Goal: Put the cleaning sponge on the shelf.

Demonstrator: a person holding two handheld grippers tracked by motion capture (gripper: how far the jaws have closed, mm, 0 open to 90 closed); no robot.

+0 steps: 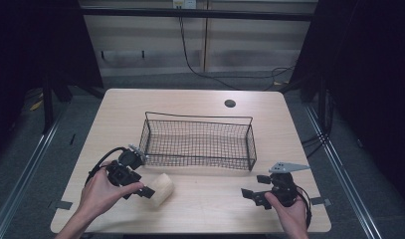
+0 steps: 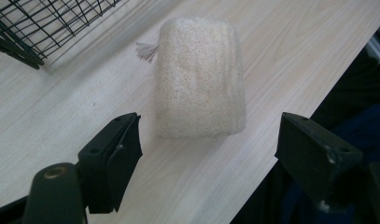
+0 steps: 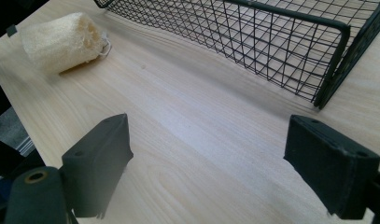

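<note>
Loofah: the pale loofah (image 1: 160,189) lay on the counter (image 1: 205,209) near its front edge, just in front of the basket's front-left corner, apart from the wire.
Loofah, close up: in my left gripper view the loofah (image 2: 199,79) sat just ahead of my fingers, between their lines but untouched, a frayed string end at its far side.
Basket: the black wire basket (image 1: 197,144) stood in the middle of the counter; I saw nothing in it, only wood through the mesh.
My left gripper: my left gripper (image 1: 140,188) was just beside the loofah, its fingers (image 2: 114,158) spread wide, holding nothing.
My right gripper: my right gripper (image 1: 253,188) sat low near the counter's front right, fingers (image 3: 96,158) wide apart and empty, well apart from the loofah (image 3: 61,39).
Between: bare counter lay between my right fingers and the loofah; the basket (image 3: 271,51) stood to one side.
Surroundings: a dark round hole (image 1: 230,103) sat in the counter behind the basket.
</note>
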